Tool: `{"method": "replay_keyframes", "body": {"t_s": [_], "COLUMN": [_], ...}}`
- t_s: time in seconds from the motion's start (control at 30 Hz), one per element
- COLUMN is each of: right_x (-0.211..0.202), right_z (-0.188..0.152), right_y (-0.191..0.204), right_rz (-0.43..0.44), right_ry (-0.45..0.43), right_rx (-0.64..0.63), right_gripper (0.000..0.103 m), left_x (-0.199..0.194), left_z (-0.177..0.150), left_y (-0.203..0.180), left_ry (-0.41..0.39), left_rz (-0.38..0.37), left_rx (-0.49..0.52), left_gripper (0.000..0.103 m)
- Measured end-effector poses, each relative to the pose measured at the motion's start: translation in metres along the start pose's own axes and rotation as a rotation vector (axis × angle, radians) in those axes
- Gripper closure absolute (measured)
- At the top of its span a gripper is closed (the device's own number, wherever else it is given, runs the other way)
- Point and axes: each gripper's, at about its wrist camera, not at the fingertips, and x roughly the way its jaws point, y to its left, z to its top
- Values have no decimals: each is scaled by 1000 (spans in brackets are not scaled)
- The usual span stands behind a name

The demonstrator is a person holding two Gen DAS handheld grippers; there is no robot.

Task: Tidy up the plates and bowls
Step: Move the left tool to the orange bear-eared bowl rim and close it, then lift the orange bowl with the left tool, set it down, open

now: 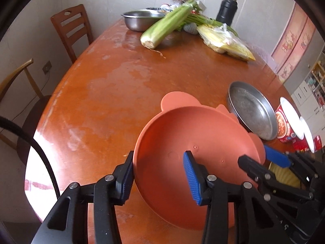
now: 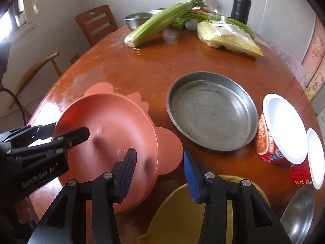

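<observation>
A salmon-pink plastic bowl with ear-shaped tabs (image 1: 182, 142) (image 2: 113, 134) is tilted near the table's front edge. My left gripper (image 1: 160, 174) is open, its jaws straddling the bowl's left rim, one finger outside and one inside; it also shows in the right wrist view (image 2: 67, 132). My right gripper (image 2: 158, 172) is open, its jaws straddling the bowl's right rim and tab; it also shows in the left wrist view (image 1: 262, 160). A round steel pan (image 2: 211, 109) (image 1: 251, 113) lies right of the bowl. A yellow plate (image 2: 189, 213) lies under my right gripper.
On the orange-brown table (image 1: 121, 81) are celery (image 1: 168, 26), a steel bowl (image 1: 140, 20), bagged corn (image 2: 229, 38), a black flask (image 2: 240, 8) at the back, and two instant-noodle cups (image 2: 282, 130) and a steel bowl (image 2: 298, 213) at right. Chairs (image 1: 71, 26) stand at left.
</observation>
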Motion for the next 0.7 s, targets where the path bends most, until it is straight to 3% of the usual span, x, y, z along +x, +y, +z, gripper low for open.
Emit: {"method": "replay_keyframes", "body": {"t_s": [0.37, 0.7], "right_x": [-13, -14], "right_z": [-7, -21], "right_y": [39, 38], "right_rz": [53, 48], "right_ry": [20, 37], "right_rx": [-36, 3], "right_gripper": [55, 55], "left_x": [-18, 4], "left_z": [2, 15], "left_y": [35, 29], "left_ry": [-35, -6], "left_rz": [41, 35], "left_rx": [-60, -27], "left_gripper": [56, 56]}}
